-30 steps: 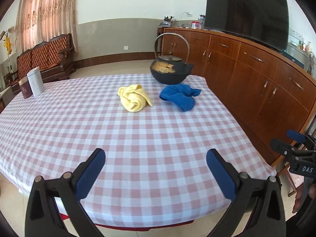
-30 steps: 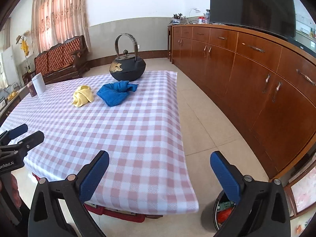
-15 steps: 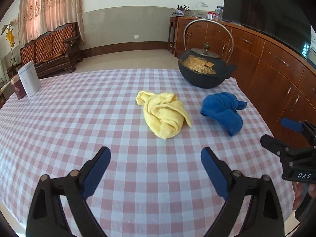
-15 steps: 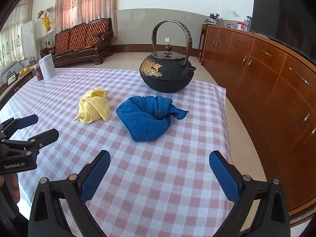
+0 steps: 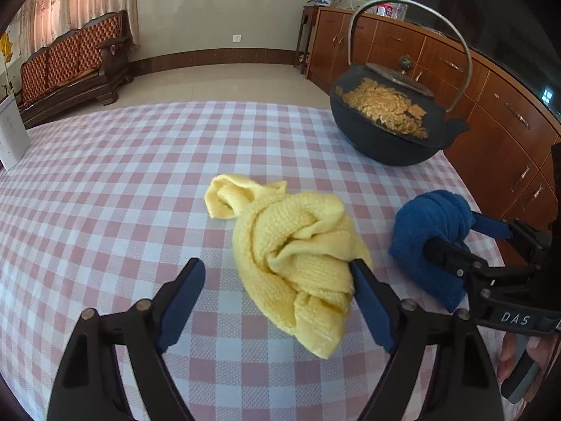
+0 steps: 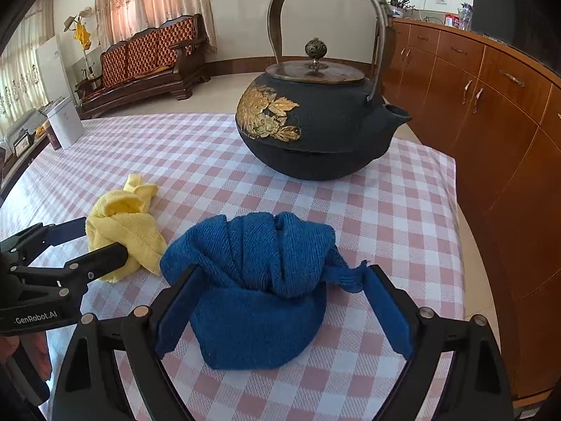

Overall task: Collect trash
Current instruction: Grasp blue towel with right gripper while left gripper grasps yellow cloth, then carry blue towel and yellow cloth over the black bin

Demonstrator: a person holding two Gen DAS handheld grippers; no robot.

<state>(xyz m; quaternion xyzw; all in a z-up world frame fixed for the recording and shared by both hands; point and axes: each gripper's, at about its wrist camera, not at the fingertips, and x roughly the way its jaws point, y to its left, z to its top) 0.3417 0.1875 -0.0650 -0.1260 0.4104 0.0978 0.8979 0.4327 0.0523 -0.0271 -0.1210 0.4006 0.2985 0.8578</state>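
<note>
Yellow cloth (image 5: 294,245) and blue cloth (image 6: 259,280): crumpled, side by side on checked table (image 5: 105,175), near black kettle (image 6: 315,122). Left gripper (image 5: 280,301) straddling yellow, right gripper (image 6: 280,312) straddling blue; both jaws closing, not yet clamped.

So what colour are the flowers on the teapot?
Gold, on the black teapot; the right wrist view shows them best.

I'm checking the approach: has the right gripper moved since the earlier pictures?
Yes. The right gripper has advanced toward the kettle, now straddling the blue cloth, jaws closing.
</note>
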